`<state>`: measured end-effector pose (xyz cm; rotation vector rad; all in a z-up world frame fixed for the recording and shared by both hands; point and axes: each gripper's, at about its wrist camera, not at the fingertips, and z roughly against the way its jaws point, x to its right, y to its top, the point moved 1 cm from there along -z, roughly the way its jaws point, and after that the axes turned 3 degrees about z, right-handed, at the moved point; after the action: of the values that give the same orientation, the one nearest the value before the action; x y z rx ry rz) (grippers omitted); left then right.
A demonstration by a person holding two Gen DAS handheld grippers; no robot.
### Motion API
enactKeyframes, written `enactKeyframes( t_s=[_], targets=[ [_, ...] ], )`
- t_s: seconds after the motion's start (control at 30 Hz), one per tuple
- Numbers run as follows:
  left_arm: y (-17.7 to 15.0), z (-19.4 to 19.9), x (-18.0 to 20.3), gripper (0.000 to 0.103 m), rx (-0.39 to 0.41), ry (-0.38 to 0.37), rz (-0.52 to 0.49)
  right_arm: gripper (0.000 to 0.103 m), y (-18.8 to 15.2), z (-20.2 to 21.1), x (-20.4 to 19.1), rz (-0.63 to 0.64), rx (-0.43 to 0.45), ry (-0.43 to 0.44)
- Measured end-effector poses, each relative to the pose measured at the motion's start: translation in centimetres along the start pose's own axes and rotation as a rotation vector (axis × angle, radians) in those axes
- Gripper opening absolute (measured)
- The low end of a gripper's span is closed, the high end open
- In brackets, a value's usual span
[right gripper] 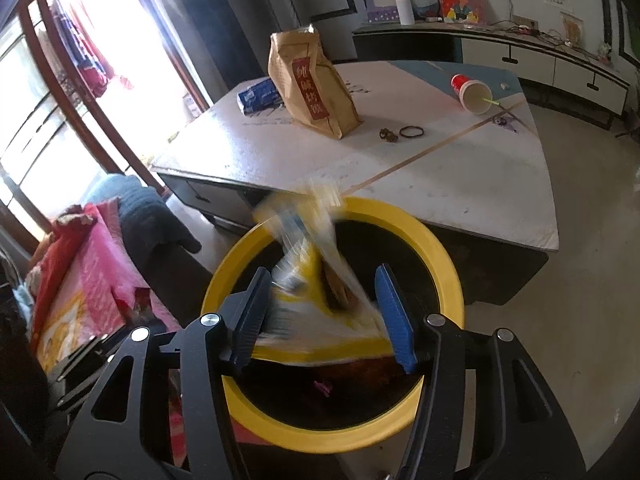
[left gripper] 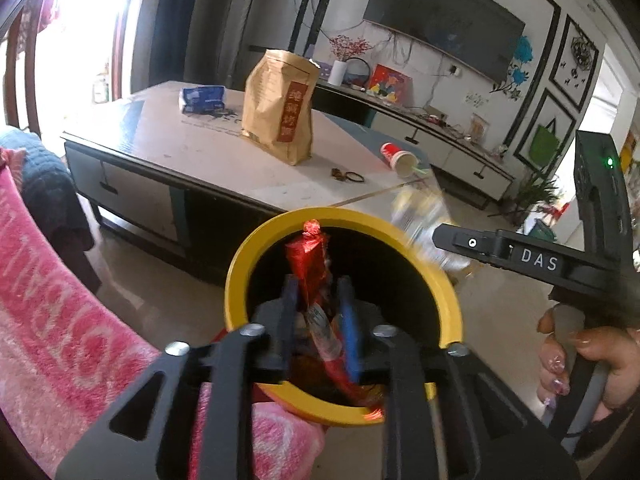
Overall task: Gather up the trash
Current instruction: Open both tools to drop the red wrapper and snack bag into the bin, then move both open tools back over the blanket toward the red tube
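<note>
Round yellow-rimmed bin [left gripper: 240, 276] at 6 o'clock below your grippers. Kraft paper bag [left gripper: 280, 108] upright on table [left gripper: 192, 152], 12 o'clock. Right gripper [right gripper: 320, 312] parted, crinkly yellow wrapper [right gripper: 308, 280] loose between pads. Left gripper [left gripper: 320, 320] slightly parted around shiny red foil wrapper [left gripper: 308, 264]; grip unclear.

Glossy red foil wrapper [left gripper: 310, 256]; glossy yellow plastic bin [left gripper: 240, 280].

Only clean read is "DAS" in white caps on the black arm of the right gripper [left gripper: 538, 258], seen from the left wrist camera. The brown paper bag [left gripper: 278, 106] on the tabletop [left gripper: 192, 148] has a red strip label with a column of Chinese characters, too soft for me to make out for sure. The blue packet [left gripper: 203, 98] behind it has print that's just blur.
</note>
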<state>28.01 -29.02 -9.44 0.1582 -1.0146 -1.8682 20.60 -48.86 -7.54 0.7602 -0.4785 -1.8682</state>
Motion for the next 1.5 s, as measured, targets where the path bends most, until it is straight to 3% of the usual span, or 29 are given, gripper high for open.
enactKeyframes(
  t_s=[0.07, 0.2, 0.33, 0.57, 0.93, 1.2, 1.5],
  targets=[
    [0.1, 0.2, 0.0, 0.051, 0.016, 0.0, -0.002, 0.054, 0.1, 0.3, 0.1, -0.006, 0.01, 0.002],
    [0.1, 1.1, -0.3, 0.076, 0.033, -0.007, 0.014, 0.056, 0.3, 0.6, 0.1, -0.014, 0.026, 0.005],
    [0.0, 2.7, -0.4, 0.093, 0.062, 0.016, 0.011, 0.061, 0.4, 1.1, -0.5, 0.0, 0.044, 0.01],
    [-0.2, 6.2, -1.2, 0.096, 0.12, 0.07, 0.012, 0.071, 0.6, 2.4, -2.4, 0.056, 0.095, 0.011],
    [-1.1, 11.6, -3.2, 0.096, 0.2, 0.144, 0.045, 0.072, 0.4, 3.5, -5.1, 0.1, 0.123, 0.054],
    [-1.9, 15.5, -5.1, 0.096, 0.249, 0.211, 0.077, 0.073, -0.8, 3.7, -8.9, 0.168, 0.11, 0.131],
    [-4.4, 19.9, -9.4, 0.096, 0.276, 0.333, 0.178, 0.073, -3.3, 2.8, -16.0, 0.308, 0.056, 0.266]
  ],
)
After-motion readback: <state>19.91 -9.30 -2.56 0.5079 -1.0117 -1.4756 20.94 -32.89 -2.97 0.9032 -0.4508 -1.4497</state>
